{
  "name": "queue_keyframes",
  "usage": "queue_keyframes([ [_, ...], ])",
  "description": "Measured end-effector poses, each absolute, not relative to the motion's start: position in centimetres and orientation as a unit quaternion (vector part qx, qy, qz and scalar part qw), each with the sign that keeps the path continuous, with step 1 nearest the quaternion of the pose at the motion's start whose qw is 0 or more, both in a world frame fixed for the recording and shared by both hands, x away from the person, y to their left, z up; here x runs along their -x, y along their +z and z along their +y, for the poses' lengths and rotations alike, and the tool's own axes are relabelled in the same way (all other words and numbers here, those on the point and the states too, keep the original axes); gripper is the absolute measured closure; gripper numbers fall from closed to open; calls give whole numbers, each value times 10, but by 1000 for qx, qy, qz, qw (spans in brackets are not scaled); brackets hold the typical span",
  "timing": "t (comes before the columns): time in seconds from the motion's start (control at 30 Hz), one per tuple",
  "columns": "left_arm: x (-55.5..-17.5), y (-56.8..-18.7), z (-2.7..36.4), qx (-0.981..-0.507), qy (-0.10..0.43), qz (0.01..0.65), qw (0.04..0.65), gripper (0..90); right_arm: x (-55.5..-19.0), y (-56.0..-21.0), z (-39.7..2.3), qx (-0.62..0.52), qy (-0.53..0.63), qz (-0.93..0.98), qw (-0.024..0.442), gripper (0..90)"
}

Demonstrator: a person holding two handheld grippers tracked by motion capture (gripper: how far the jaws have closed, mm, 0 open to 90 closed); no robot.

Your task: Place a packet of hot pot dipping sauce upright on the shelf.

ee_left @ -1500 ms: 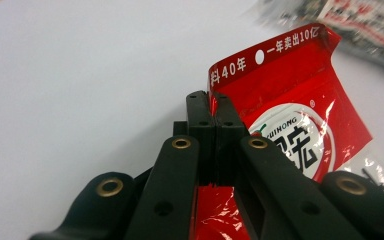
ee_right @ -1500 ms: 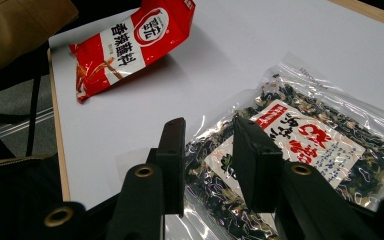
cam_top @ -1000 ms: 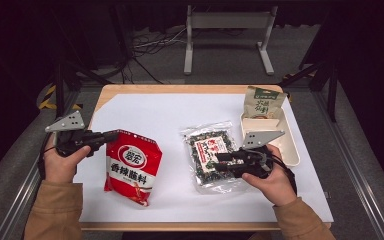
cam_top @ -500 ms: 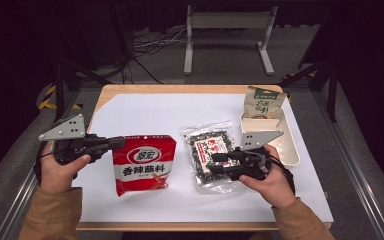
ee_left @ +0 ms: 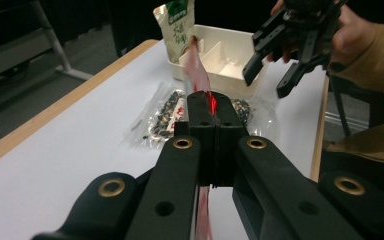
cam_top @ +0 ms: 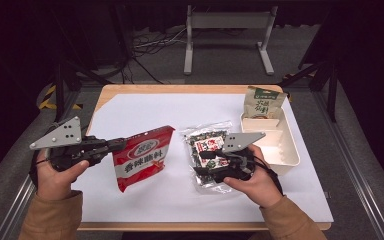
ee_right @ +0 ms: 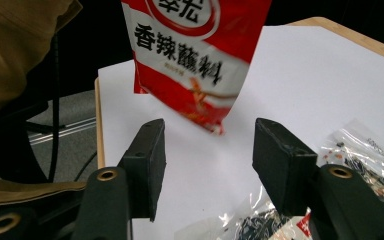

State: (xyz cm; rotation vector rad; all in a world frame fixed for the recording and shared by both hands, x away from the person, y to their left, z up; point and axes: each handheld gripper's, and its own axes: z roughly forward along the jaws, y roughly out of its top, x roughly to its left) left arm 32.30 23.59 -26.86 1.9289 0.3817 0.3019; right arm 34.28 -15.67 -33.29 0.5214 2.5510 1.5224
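Left of the clear seaweed-snack bag (cam_top: pixel 211 150), the left gripper (cam_top: pixel 122 144) reaches level over the table (cam_top: pixel 130 107), jaws clenched on the red seasoning packet (cam_top: pixel 142 157), lifted and hanging tilted. Over the bag's right side, the right gripper (cam_top: pixel 200 162) points left, jaws parted and holding nothing, white tray (cam_top: pixel 291 159) just right.

Both grippers are black, each topped with a grey three-cornered plate: left gripper (cam_top: pixel 116 145), right gripper (cam_top: pixel 198 162). Brass-coloured rivets mark the arms of the jaws. Sleeves (cam_top: pixel 51 217) are tan. A black cable trails from each gripper.
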Motion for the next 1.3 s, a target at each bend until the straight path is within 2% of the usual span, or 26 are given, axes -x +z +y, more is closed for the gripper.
queue_keyframes([
  [0.27,-312,-262,227,-806,109,113,571,898,-349,-345,-137,-161,501,847,74,412],
  [0.63,-306,-261,212,-808,98,89,574,898,-345,-367,-114,-126,544,827,60,471],
  [0.93,-306,-263,209,-804,98,95,579,898,-346,-377,-100,-113,563,818,43,467],
  [1.07,-307,-263,209,-803,99,96,580,898,-346,-379,-98,-116,568,814,37,543],
  [1.23,-306,-264,208,-805,105,102,575,897,-347,-379,-98,-117,549,827,33,750],
  [1.27,-306,-264,208,-805,105,103,575,897,-347,-379,-98,-117,549,827,33,750],
  [1.3,-306,-264,209,-805,106,104,575,897,-347,-378,-99,-113,547,829,32,798],
])
